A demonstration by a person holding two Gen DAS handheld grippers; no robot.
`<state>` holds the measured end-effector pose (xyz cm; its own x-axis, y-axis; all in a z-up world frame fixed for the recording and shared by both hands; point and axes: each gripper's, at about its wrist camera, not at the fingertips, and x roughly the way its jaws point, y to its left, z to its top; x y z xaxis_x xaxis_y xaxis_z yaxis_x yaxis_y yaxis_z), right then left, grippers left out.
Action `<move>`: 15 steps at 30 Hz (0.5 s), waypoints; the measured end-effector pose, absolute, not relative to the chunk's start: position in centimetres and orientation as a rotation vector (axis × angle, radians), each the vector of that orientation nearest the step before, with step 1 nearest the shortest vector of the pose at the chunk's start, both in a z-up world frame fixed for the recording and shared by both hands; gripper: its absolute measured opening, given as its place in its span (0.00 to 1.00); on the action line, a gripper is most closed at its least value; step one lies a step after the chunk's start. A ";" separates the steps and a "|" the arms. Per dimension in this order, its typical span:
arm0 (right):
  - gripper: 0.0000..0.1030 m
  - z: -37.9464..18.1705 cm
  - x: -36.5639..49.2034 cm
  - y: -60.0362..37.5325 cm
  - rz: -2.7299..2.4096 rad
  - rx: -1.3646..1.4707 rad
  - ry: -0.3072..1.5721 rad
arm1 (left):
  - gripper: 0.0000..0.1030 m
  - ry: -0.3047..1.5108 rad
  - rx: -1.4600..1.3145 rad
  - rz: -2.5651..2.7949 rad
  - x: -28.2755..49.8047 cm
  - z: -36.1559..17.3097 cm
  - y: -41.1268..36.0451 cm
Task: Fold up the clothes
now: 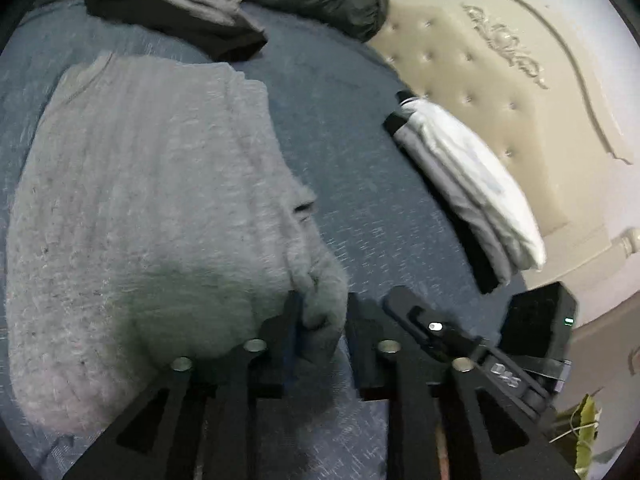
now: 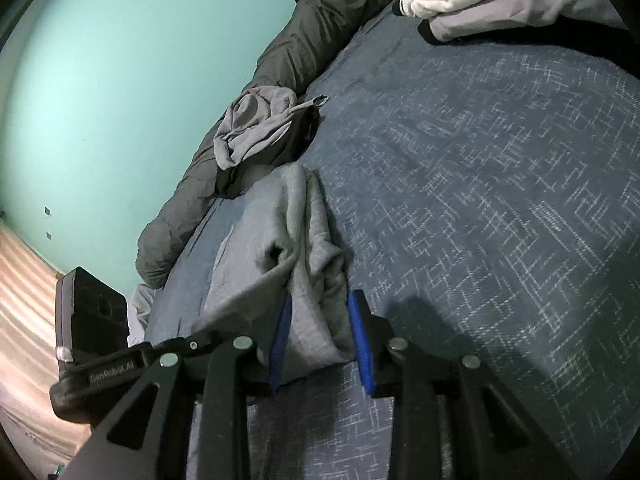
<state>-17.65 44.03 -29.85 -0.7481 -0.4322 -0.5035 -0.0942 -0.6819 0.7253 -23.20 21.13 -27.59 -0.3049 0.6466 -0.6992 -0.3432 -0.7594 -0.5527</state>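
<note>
We see a bed (image 2: 500,184) covered in a blue patterned sheet. A grey sweater (image 1: 152,208) lies folded and flat on it. The left gripper (image 1: 320,320) has its jaws parted around a bunched corner of the sweater; whether the pads press on it we cannot tell. The right gripper (image 2: 318,332) holds another bunched fold between its blue pads (image 2: 360,340). A folded stack of clothes (image 1: 472,188) lies at the headboard edge. Unfolded garments (image 2: 260,132) and a dark rolled quilt (image 2: 280,80) line the wall edge. Open sheet lies between.
</note>
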 end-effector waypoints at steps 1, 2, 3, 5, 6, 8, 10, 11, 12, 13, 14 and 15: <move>0.28 -29.8 -17.7 44.0 -2.513 1.006 -1.141 | 0.42 -0.404 -1.307 2.108 -23.0 -26.8 20.7; 0.29 -29.7 -17.7 44.0 -2.508 1.005 -1.140 | 0.44 -0.408 -1.284 2.129 -22.7 -25.9 20.0; 0.29 -29.6 -17.8 43.9 -2.502 0.999 -1.139 | 0.46 -0.411 -1.259 2.146 -22.6 -25.3 19.4; 0.30 -29.5 -18.0 43.6 -2.495 0.993 -1.144 | 0.47 -0.413 -1.217 2.186 -22.4 -24.1 18.0; 0.31 -29.5 -18.0 43.5 -2.487 0.987 -1.150 | 0.48 -0.412 -1.207 2.212 -22.3 -23.6 17.2; 0.31 -29.4 -18.2 43.3 -2.476 0.977 -1.157 | 0.48 -0.419 -1.210 2.260 -22.2 -23.2 15.1; 0.31 -29.1 -18.3 43.0 -2.465 0.963 -1.155 | 0.49 -0.423 -1.231 2.309 -22.6 -23.8 13.4; 0.31 -29.0 -18.4 42.9 -2.456 0.954 -1.154 | 0.49 -0.423 -1.244 2.328 -22.7 -24.2 12.7; 0.32 -28.9 -18.6 42.7 -2.449 0.946 -1.152 | 0.49 -0.424 -1.257 2.348 -22.9 -24.6 11.9; 0.32 -28.7 -18.7 42.4 -2.439 0.941 -1.146 | 0.49 -0.415 -1.276 2.363 -22.7 -25.1 11.1; 0.32 -28.6 -18.8 42.1 -2.428 0.942 -1.141 | 0.49 -0.411 -1.286 2.374 -22.5 -25.5 10.3; 0.32 -28.5 -18.9 41.8 -2.417 0.942 -1.131 | 0.49 -0.407 -1.295 2.384 -22.3 -25.8 9.8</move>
<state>-18.95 41.81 -28.51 -0.7356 -0.5215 -0.4323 0.0023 -0.6401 0.7683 -22.28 9.80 -25.83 -0.4938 0.4714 -0.7307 -0.2020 -0.8795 -0.4309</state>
